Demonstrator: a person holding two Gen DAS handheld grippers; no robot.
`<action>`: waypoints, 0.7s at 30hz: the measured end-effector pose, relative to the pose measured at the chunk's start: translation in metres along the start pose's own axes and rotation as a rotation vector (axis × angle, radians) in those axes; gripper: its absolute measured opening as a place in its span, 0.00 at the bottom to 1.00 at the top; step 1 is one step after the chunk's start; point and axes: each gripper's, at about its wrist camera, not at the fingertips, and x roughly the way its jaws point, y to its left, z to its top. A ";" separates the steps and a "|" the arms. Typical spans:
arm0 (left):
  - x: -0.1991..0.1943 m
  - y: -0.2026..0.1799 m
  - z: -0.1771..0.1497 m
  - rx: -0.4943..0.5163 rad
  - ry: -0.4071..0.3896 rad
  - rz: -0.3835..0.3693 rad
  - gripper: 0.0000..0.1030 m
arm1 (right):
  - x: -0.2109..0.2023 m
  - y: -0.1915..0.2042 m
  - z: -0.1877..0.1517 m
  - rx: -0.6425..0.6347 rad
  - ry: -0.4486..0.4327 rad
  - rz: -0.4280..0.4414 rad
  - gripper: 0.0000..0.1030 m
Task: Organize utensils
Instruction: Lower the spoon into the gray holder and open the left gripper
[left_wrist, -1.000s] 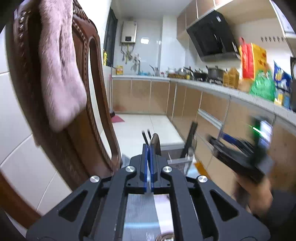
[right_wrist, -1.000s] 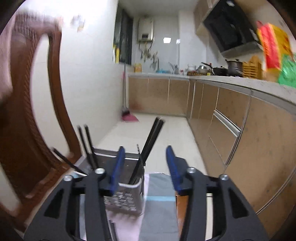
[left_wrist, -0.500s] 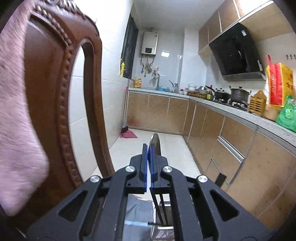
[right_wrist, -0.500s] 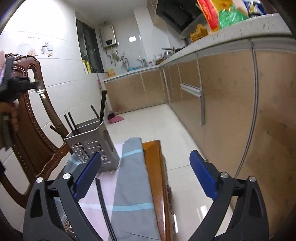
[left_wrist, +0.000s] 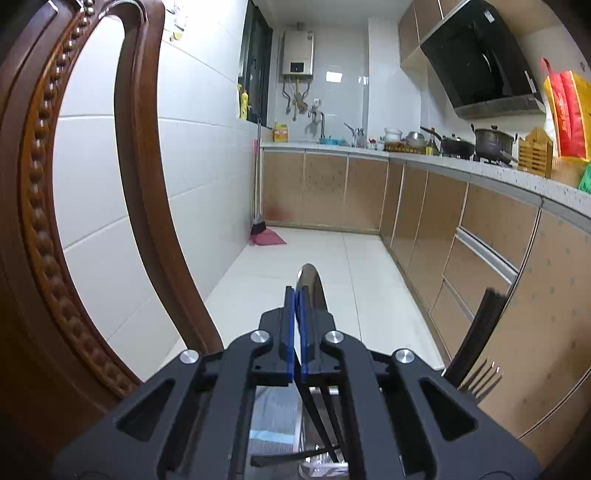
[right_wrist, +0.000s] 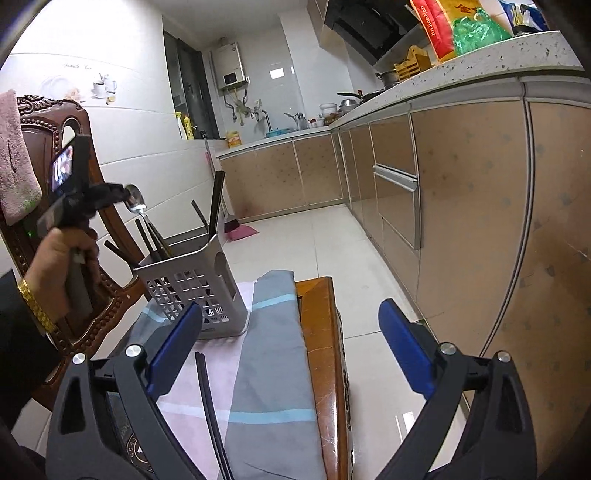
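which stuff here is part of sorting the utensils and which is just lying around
Part of the job:
- spoon in the left hand-held gripper
- grey utensil basket
- black chopsticks on the cloth

Just lying about:
- pink towel on the chair
- broom
- pots on the counter

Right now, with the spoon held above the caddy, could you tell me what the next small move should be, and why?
Probably lower the left gripper toward the grey utensil caddy before letting go. Its fingers are shut on the spoon, whose bowl sits above the caddy's open top among the black chopsticks. The right gripper is open and empty, over a loose chopstick on the cloth.
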 end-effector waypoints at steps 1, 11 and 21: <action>0.000 0.001 -0.001 -0.011 -0.002 -0.007 0.02 | 0.001 0.000 0.000 0.001 0.002 0.004 0.91; -0.034 0.019 0.036 -0.083 -0.107 -0.008 0.02 | 0.005 -0.001 -0.002 0.013 0.027 0.017 0.91; -0.013 0.017 0.017 -0.035 -0.053 0.048 0.02 | 0.005 0.000 -0.003 0.005 0.021 0.017 0.91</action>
